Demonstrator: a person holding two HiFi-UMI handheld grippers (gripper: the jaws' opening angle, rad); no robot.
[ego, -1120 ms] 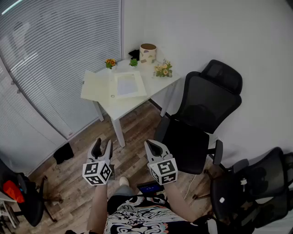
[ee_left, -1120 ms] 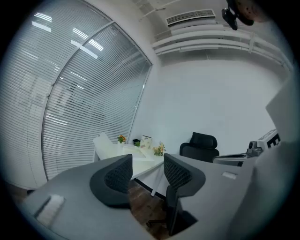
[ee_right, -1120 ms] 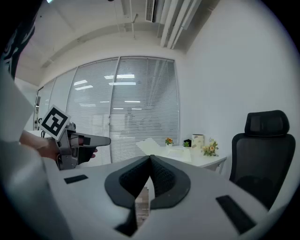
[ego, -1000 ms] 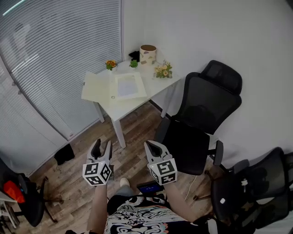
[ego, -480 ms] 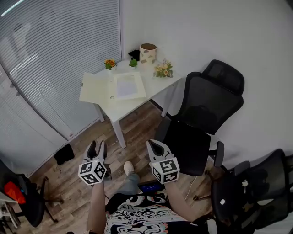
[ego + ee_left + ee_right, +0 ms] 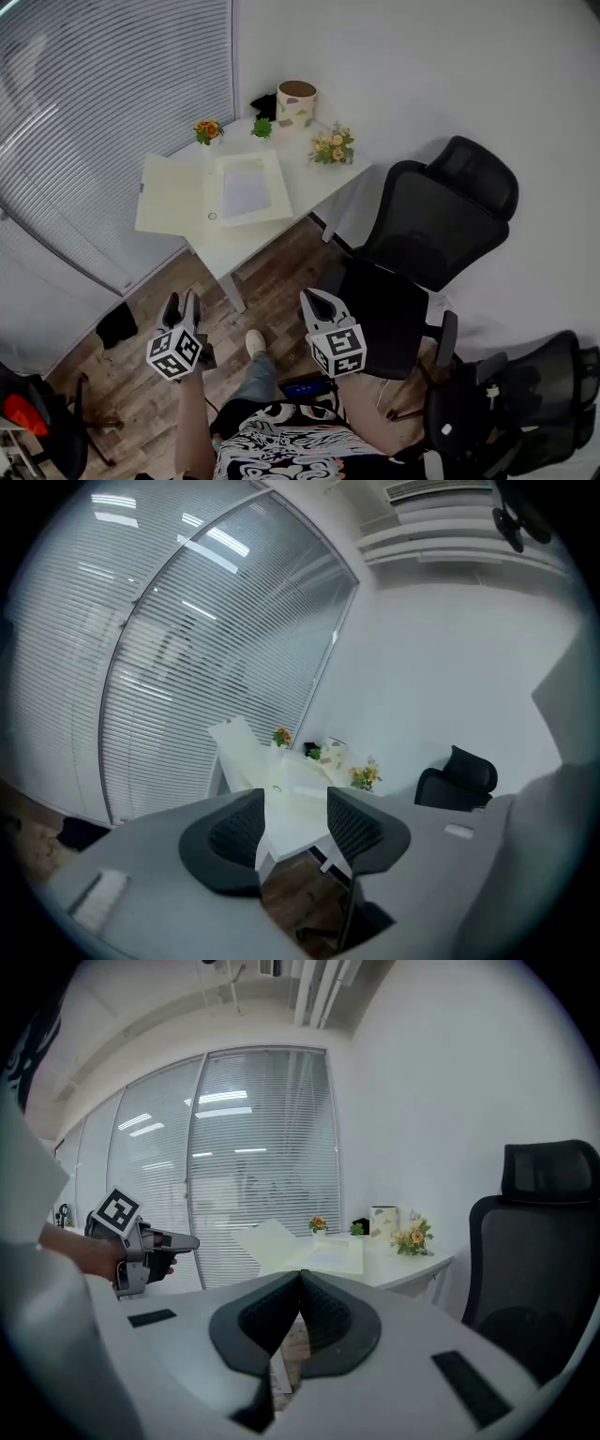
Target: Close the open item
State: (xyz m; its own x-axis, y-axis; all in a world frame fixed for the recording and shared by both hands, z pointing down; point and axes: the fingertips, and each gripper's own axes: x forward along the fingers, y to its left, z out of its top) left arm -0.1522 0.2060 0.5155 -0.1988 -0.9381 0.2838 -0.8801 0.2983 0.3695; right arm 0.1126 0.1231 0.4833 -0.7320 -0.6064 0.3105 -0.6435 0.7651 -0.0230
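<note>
**Holding both grippers well short of the table; folder lies open**

Left gripper point(image 6: 181, 306): off the table's point(image 6: 319, 183) near edge, above wood floor point(image 6: 141, 384), jaws apart, nothing between them.

Right gripper point(image 6: 310, 300): also short of the table's near edge, jaws pressed together at the tips, empty.

Black office chair point(image 6: 431, 225): just beside the table's right side.

Cream folder point(image 6: 178, 192): flat on the table's left half, spread open. Its left flap overhangs the table's left edge; a white sheet point(image 6: 246, 190) lies in the right flap.

Along the table's far edge: orange flowers point(image 6: 206, 129), a small green plant point(image 6: 262, 127), a pale cylindrical container point(image 6: 296, 103). A bouquet point(image 6: 333, 145) sits toward the table's far right corner.

Blinds point(image 6: 94, 112) stand behind the table's left side.
</note>
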